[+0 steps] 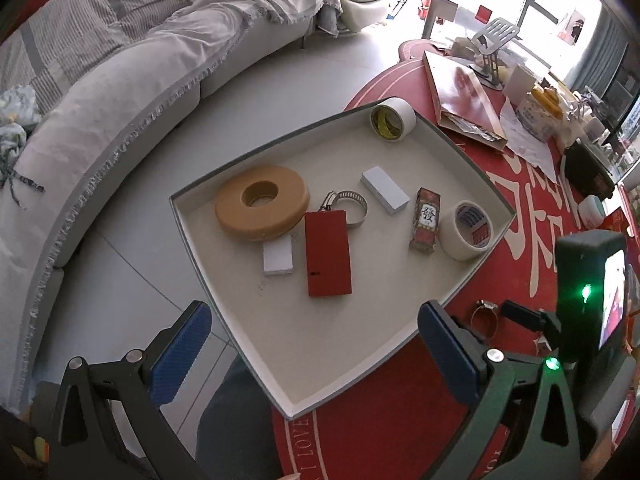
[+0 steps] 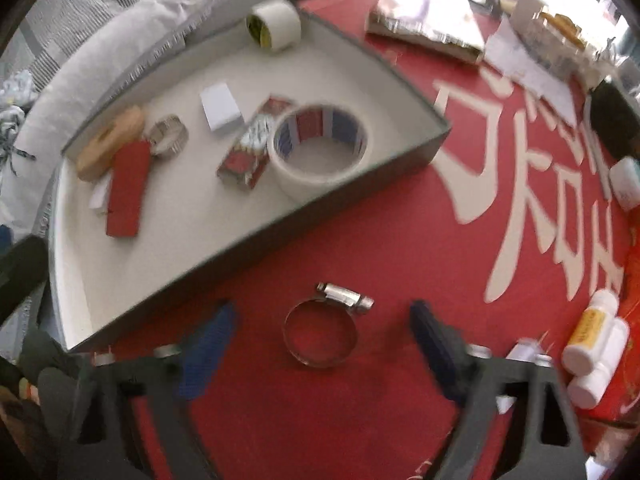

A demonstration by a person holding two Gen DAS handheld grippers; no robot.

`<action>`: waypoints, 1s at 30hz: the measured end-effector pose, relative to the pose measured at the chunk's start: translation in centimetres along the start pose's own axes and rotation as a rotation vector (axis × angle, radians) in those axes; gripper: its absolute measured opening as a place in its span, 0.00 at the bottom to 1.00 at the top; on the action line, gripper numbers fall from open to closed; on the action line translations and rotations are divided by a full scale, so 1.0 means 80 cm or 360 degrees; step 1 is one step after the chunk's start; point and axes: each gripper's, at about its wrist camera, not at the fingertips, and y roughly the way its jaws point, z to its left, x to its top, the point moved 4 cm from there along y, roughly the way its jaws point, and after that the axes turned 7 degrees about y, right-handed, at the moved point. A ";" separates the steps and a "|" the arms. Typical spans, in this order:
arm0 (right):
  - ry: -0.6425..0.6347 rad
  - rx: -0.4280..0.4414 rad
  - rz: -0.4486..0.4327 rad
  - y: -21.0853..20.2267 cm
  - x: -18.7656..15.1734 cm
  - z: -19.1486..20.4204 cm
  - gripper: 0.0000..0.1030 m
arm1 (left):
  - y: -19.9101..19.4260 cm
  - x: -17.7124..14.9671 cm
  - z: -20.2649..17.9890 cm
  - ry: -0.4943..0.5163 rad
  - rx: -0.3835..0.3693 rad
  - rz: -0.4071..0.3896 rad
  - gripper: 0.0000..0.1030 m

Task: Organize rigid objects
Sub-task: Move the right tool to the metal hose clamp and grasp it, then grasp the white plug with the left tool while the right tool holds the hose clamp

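hose clamp (image 2: pixel 322 330) lies on red tablecloth (image 2: pixel 360 420) just outside the tray (image 2: pixel 248 236), between the right gripper (image 2: pixel 320 354) pads, jaws apart, not touching, lined up for pickup. left gripper (image 1: pixel 316 356) wide open, empty, over tray.

Right wrist view motion-blurred throughout. Small white block (image 2: pixel 98 196) mostly hidden under red flat box (image 2: pixel 126 190). Tan ring (image 2: pixel 110 148) smeared, hole not discernible. White bottles (image 2: pixel 592 344) near right edge, label unreadable. Left wrist view: second hose clamp (image 1: pixel 486 318) partly hidden behind left tongs (image 1: pixel 316 356) finger (image 1: pixel 450 354).
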 end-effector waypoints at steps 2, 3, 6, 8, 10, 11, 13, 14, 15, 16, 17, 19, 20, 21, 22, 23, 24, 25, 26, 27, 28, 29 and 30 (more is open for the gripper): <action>-0.0047 -0.0009 -0.0018 -0.007 -0.005 0.006 0.53 | -0.005 0.001 -0.006 0.0022 -0.0013 -0.0012 1.00; -0.0059 -0.0008 -0.0016 -0.012 -0.011 0.006 0.38 | -0.008 0.001 -0.013 0.0039 -0.0022 -0.0016 1.00; 0.0025 0.0049 0.0035 -0.025 -0.037 -0.011 0.35 | -0.020 0.004 -0.043 0.0125 -0.0074 -0.0040 1.00; 0.0118 0.0090 0.0038 -0.038 -0.065 -0.035 0.35 | -0.028 0.004 -0.074 0.0204 -0.0144 -0.0044 1.00; 0.0258 0.0078 0.0027 -0.056 -0.106 -0.079 0.35 | -0.030 0.002 -0.111 0.0306 -0.0212 -0.0029 1.00; 0.0311 0.0070 0.0029 -0.060 -0.118 -0.093 0.35 | -0.030 -0.001 -0.135 0.0379 -0.0233 -0.0030 1.00; 0.0475 0.0003 0.0043 -0.070 -0.156 -0.139 0.35 | -0.024 -0.012 -0.191 0.0567 -0.0219 -0.0042 1.00; 0.0523 -0.0033 0.0044 -0.074 -0.172 -0.155 0.35 | -0.018 -0.018 -0.216 0.0654 -0.0205 -0.0045 1.00; 0.0569 -0.0076 0.0047 -0.078 -0.189 -0.173 0.35 | -0.012 -0.023 -0.244 0.0737 -0.0191 -0.0061 1.00; 0.0597 -0.0096 0.0049 -0.081 -0.200 -0.183 0.35 | -0.003 -0.028 -0.271 0.0819 -0.0183 -0.0075 1.00; 0.0634 -0.0107 0.0058 -0.085 -0.215 -0.196 0.35 | 0.008 -0.032 -0.295 0.0898 -0.0172 -0.0067 1.00; 0.0680 -0.0120 0.0059 -0.089 -0.231 -0.210 0.35 | 0.026 -0.040 -0.327 0.1011 -0.0157 -0.0041 1.00; 0.0691 -0.0123 0.0057 -0.090 -0.234 -0.213 0.35 | 0.034 -0.044 -0.341 0.1065 -0.0150 -0.0047 1.00; 0.0703 -0.0128 0.0056 -0.091 -0.239 -0.218 0.35 | 0.043 -0.047 -0.352 0.1127 -0.0117 -0.0063 1.00; 0.0715 -0.0130 0.0055 -0.092 -0.243 -0.222 0.35 | 0.051 -0.049 -0.360 0.1175 -0.0097 -0.0068 1.00; 0.0736 -0.0123 0.0050 -0.095 -0.249 -0.226 0.35 | 0.056 -0.050 -0.364 0.1202 -0.0094 -0.0073 1.00; 0.0743 -0.0114 0.0046 -0.095 -0.250 -0.228 0.35 | 0.062 -0.050 -0.366 0.1225 -0.0092 -0.0078 1.00; 0.0746 -0.0114 0.0043 -0.096 -0.249 -0.230 0.36 | 0.068 -0.050 -0.367 0.1236 -0.0087 -0.0069 1.00; 0.0747 -0.0117 0.0036 -0.097 -0.250 -0.232 0.36 | 0.072 -0.048 -0.365 0.1227 -0.0112 -0.0059 1.00; 0.0748 -0.0113 0.0031 -0.098 -0.251 -0.234 0.36 | 0.074 -0.045 -0.363 0.1209 -0.0127 -0.0054 1.00; 0.0749 -0.0105 0.0032 -0.098 -0.250 -0.230 0.36 | 0.076 -0.043 -0.362 0.1200 -0.0144 -0.0038 1.00; 0.0751 -0.0100 0.0028 -0.098 -0.249 -0.234 0.36 | 0.078 -0.042 -0.361 0.1187 -0.0164 -0.0024 1.00; 0.0751 -0.0094 0.0027 -0.097 -0.245 -0.232 0.36 | 0.080 -0.041 -0.361 0.1167 -0.0187 -0.0015 1.00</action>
